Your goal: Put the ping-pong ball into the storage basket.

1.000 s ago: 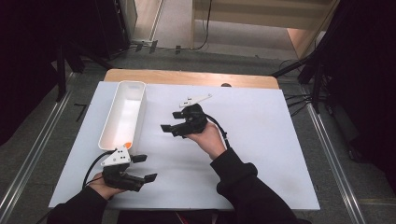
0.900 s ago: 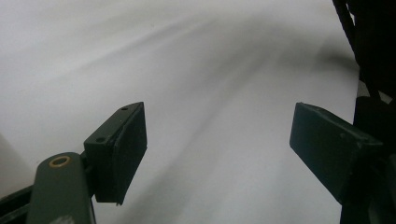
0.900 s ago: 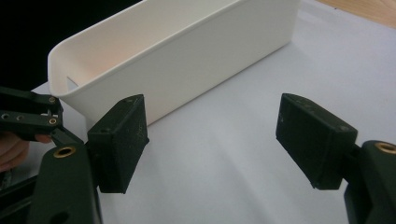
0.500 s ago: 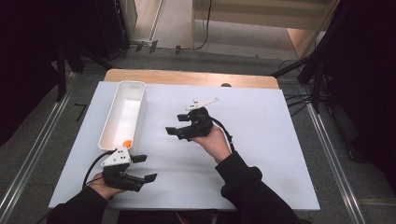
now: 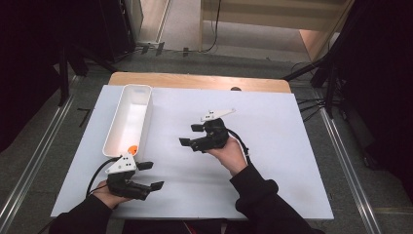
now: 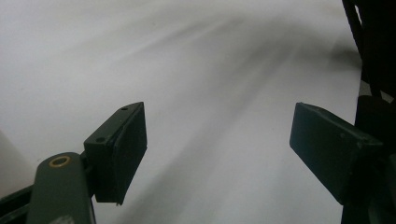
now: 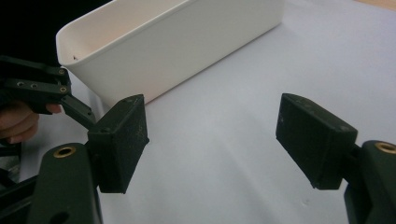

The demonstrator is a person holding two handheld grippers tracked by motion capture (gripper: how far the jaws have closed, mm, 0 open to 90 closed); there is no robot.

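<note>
My right gripper [image 5: 191, 135] hovers over the middle of the white tabletop [image 5: 282, 161], pointing left toward a long white bin [image 5: 127, 92]. Its jaws stand open with nothing between them, as the right gripper view [image 7: 212, 140] also shows. The bin's side wall [image 7: 187, 46] lies just beyond the jaws there. A small orange object [image 5: 130, 147] lies in the bin's near end. My left gripper [image 5: 152, 175] rests near the front left edge of the table, just below the bin, pointing right. It is open and empty [image 6: 217, 149] over bare white surface.
A strip of wooden table [image 5: 195, 81] shows behind the white top. Dark stands and cables stand on the floor around the table. The other hand and its gripper [image 7: 37, 88] appear at the left of the right gripper view, close to the bin's corner.
The right hand has drifted a little toward the near edge and to the right, jaws unchanged. The left hand has stayed put.
</note>
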